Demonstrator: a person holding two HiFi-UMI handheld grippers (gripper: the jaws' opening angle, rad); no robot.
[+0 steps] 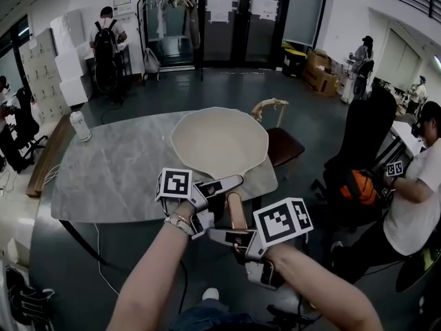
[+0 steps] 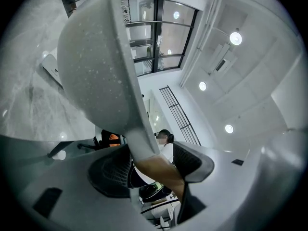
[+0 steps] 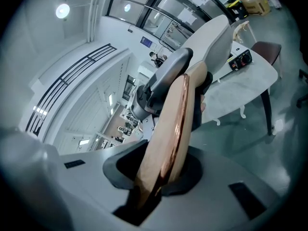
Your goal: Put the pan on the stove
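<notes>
A cream pan (image 1: 219,142) with a grey speckled underside (image 2: 91,66) hangs tilted over the near right part of the marble table (image 1: 117,171). Its wooden handle (image 1: 236,211) points back at me. My left gripper (image 1: 224,198) is shut on the handle's neck near the bowl, with the pads (image 2: 192,162) either side of it. My right gripper (image 1: 234,236) is shut on the wooden part (image 3: 168,129) further back. In the right gripper view a black stove with a red display (image 3: 239,59) lies on the table behind the pan (image 3: 211,37). The head view hides it under the pan.
A white bottle (image 1: 80,125) stands at the table's far left. A wooden chair (image 1: 279,140) is tucked in at the right edge, and a black office chair (image 1: 365,136) stands beyond it. A person (image 1: 413,198) sits at the right, and others stand at the back of the room.
</notes>
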